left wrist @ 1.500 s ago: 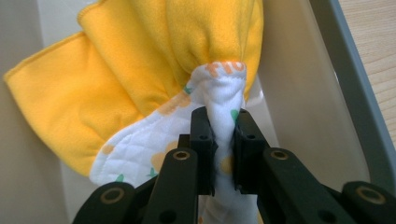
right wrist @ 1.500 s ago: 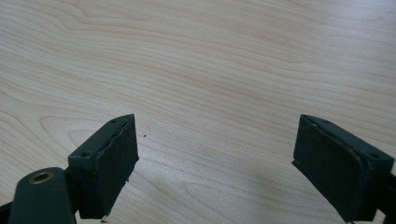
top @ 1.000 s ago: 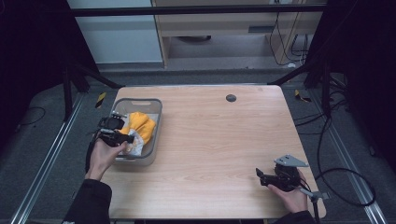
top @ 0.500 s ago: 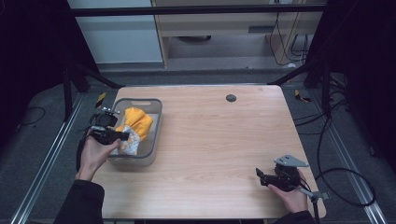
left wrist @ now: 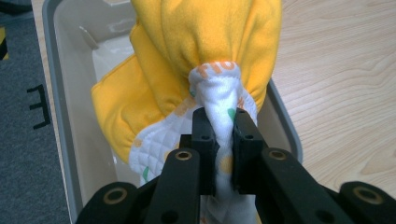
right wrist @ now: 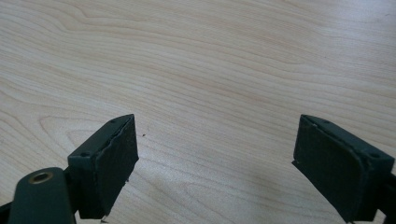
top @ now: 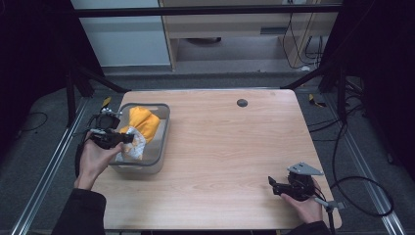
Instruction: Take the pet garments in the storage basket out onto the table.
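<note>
- A pale wood-grain desk [top: 220, 147] stands on a grey floor within a dark metal frame, with a small round black spot [top: 242, 103] near its far edge.
- A grey rectangular plastic bin [top: 164, 132] sits at the desk's left side, its rim and pale inner wall also clear in the left gripper view [left wrist: 56, 93].
- A yellow cloth with a white quilted printed lining [top: 139, 128] is bunched up in the bin and rises above its rim.
- The left tool [top: 113, 139], held in the person's left hand [top: 93, 159] at the bin's near-left edge, is clamped on a white quilted fold of the cloth [left wrist: 224, 107]; its jaws are nearly together with the fabric pinched between them.
- The right tool [top: 274, 185] rests low at the desk's near-right corner in the person's right hand [top: 306, 205], well apart from the bin. In the right gripper view its jaws stand wide apart over bare wood, gripping nothing.
</note>
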Action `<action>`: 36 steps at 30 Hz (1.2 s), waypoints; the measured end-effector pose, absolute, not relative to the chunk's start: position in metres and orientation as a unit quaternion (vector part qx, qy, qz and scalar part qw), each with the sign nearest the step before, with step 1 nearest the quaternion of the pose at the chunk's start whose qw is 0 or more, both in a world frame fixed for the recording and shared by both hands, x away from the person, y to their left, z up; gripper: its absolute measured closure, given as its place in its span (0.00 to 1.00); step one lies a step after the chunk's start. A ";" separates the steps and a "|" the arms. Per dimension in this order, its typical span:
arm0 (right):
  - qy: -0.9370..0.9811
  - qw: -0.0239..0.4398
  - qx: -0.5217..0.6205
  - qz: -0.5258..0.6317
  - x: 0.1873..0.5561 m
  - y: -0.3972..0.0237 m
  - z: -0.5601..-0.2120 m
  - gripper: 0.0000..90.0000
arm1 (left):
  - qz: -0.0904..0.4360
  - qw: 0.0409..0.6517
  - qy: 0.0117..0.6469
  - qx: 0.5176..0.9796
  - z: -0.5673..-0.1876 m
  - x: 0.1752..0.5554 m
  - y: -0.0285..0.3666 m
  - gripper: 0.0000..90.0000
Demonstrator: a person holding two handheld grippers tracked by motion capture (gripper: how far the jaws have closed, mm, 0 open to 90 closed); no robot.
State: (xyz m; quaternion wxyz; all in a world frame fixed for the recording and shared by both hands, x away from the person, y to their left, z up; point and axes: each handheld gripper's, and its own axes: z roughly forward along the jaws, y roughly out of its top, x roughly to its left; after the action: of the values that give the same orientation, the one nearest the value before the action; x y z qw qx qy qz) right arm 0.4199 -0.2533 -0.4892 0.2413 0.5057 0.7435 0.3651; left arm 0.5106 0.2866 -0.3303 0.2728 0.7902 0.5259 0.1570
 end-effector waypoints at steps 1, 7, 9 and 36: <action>0.743 0.241 0.506 0.365 0.420 -0.253 -0.489 0.15 | 0.158 0.275 0.524 0.790 -0.328 0.510 0.285 0.91; 0.743 0.240 0.506 0.366 0.419 -0.253 -0.489 0.15 | 0.155 0.280 0.514 0.796 -0.321 0.506 0.280 0.91; 0.742 0.238 0.509 0.366 0.419 -0.253 -0.489 0.15 | 0.155 0.281 0.513 0.796 -0.320 0.505 0.279 0.91; 0.742 0.241 0.507 0.368 0.419 -0.253 -0.488 0.15 | 0.144 0.300 0.454 0.826 -0.294 0.487 0.254 0.91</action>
State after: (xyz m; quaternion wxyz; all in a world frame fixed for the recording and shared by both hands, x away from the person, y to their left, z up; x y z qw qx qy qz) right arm 0.4188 -0.2532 -0.4881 0.2407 0.5069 0.7416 0.3677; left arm 0.4871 0.2541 -0.2944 0.3002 0.8263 0.4543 0.1440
